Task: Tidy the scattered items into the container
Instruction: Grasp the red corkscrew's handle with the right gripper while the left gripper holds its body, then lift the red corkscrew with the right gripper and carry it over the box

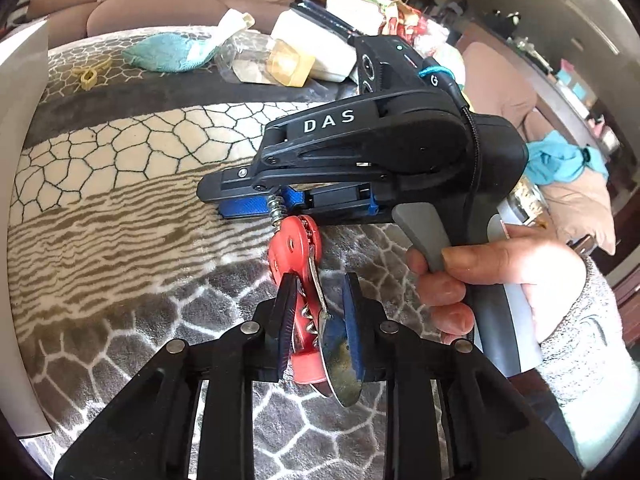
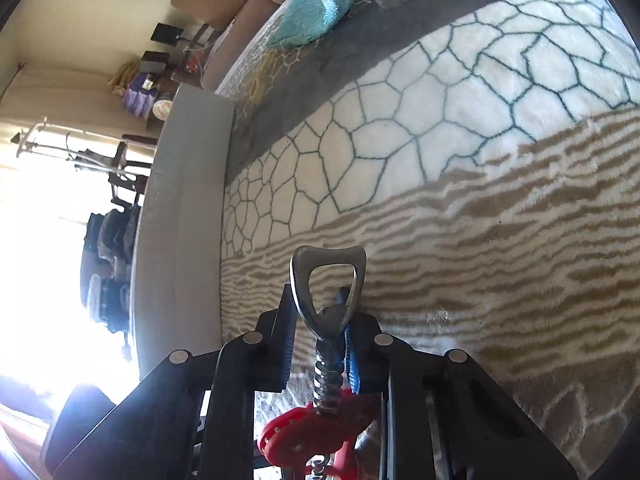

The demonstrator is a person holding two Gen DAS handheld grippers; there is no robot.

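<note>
Nearest the left wrist lens, at six o'clock, the left gripper [image 1: 314,332] pinches the lower body of a red wing corkscrew [image 1: 298,272], its pads closed on the red levers and steel parts. The right gripper [image 1: 256,204], coming in from three o'clock and held by a hand [image 1: 492,280], clamps the threaded shaft at the tool's top. In the right wrist view the steel bottle-opener handle [image 2: 328,280] stands past the blue pads [image 2: 351,360], with the jaws nearly together on the shaft. So both grippers share one corkscrew, lifted above the patterned blanket [image 1: 120,208].

A white container wall [image 2: 180,200] shows at nine o'clock. Judging by this, little is tidied: the corkscrew is not yet inside, and a teal cloth [image 1: 164,54] and yellow clip [image 1: 88,76] lie at eleven o'clock.
</note>
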